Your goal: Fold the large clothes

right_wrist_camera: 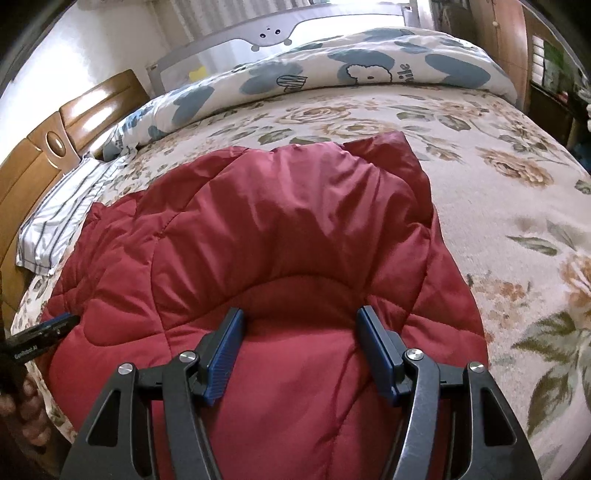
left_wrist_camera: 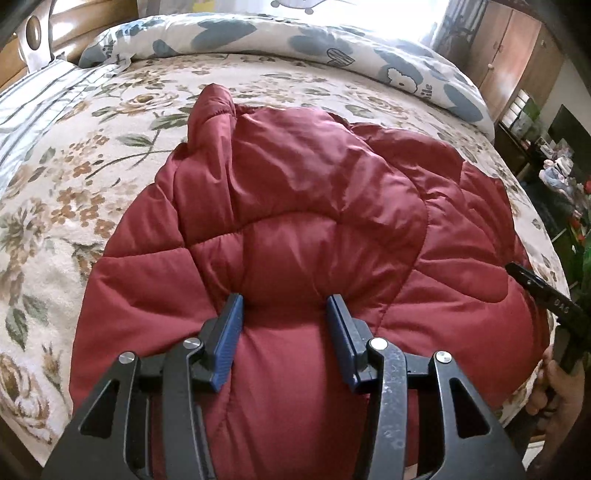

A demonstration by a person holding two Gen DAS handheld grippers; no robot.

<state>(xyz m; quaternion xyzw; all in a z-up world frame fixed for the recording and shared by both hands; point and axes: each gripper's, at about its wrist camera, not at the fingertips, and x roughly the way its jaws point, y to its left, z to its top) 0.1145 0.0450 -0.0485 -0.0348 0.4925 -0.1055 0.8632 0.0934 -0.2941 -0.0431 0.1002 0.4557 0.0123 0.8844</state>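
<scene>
A dark red quilted padded jacket lies bunched on the bed, also filling the right wrist view. My left gripper is open, its blue pads pressed down on the near part of the jacket with fabric bulging between them. My right gripper is open too, pads resting on the jacket's near part. A sleeve end sticks up at the far left; a folded corner points away at the far right. Each gripper shows at the other view's edge: the right one, the left one.
The floral bedspread surrounds the jacket. A rolled blue-and-white duvet lies along the far side. A striped pillow and wooden headboard are at left. A wooden wardrobe and cluttered shelves stand at right.
</scene>
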